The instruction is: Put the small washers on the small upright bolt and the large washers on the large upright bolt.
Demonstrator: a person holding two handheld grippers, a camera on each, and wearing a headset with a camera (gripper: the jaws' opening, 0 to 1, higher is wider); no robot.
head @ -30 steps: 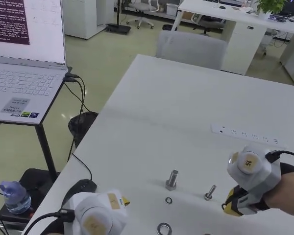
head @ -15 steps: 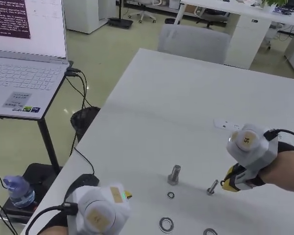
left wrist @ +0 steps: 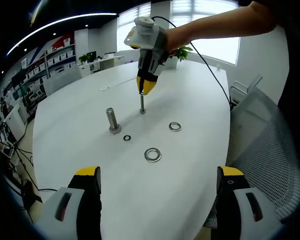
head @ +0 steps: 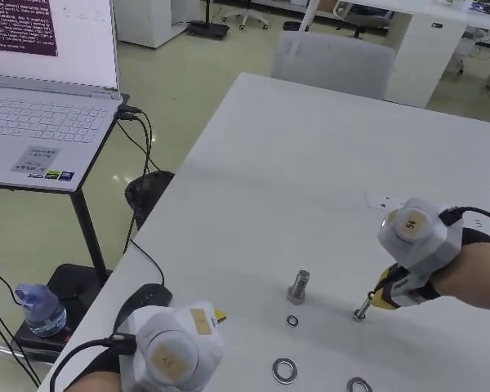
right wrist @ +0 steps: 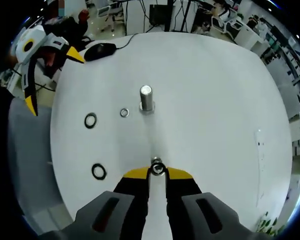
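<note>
Your right forearm reaches in from the right edge of the head view, tilting the right gripper (head: pixel 377 298) down and leftward onto the small upright bolt (head: pixel 361 310). In the right gripper view its jaws are pinched nearly together on that bolt's top; whether a washer sits there is too small to tell. Your left gripper (left wrist: pixel 157 172) hangs low at the frame's lower left, jaws spread wide. The large upright bolt (head: pixel 299 287), a small washer (head: pixel 292 321) and two large washers (head: pixel 284 370) sit on the white table (head: pixel 310 163).
</note>
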